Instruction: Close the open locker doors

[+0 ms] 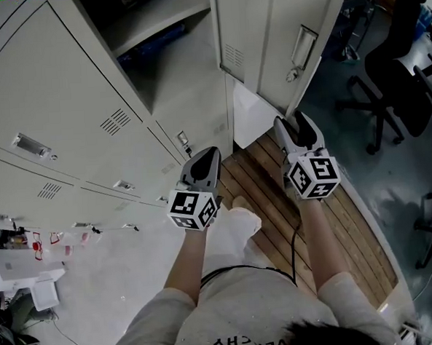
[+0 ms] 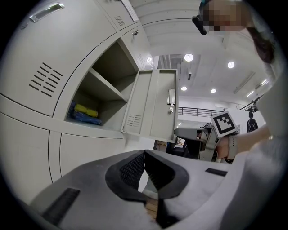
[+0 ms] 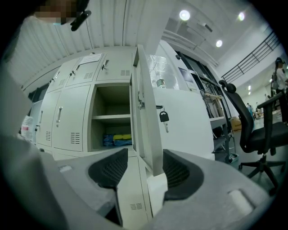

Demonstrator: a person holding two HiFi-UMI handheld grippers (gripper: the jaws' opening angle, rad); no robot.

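Observation:
A grey locker door (image 1: 281,40) stands swung open beside its open compartment (image 1: 156,33), which holds blue and yellow packs (image 2: 85,112) on its lower shelf. My right gripper (image 1: 289,121) is open just below and in front of that door. In the right gripper view the door's edge (image 3: 146,126) lines up with the gap between the pads, and neither pad touches it. A key (image 3: 164,117) hangs from the door's lock. My left gripper (image 1: 206,154) is shut and empty, held in front of the closed lower lockers (image 1: 128,173). Its pads (image 2: 132,168) meet at the tip.
Closed grey lockers (image 1: 52,120) fill the left side. I stand on wooden floor boards (image 1: 276,201), one shoe (image 1: 237,218) between the grippers. Office chairs (image 1: 393,84) stand at the right. Boxes and clutter (image 1: 25,278) lie at the lower left.

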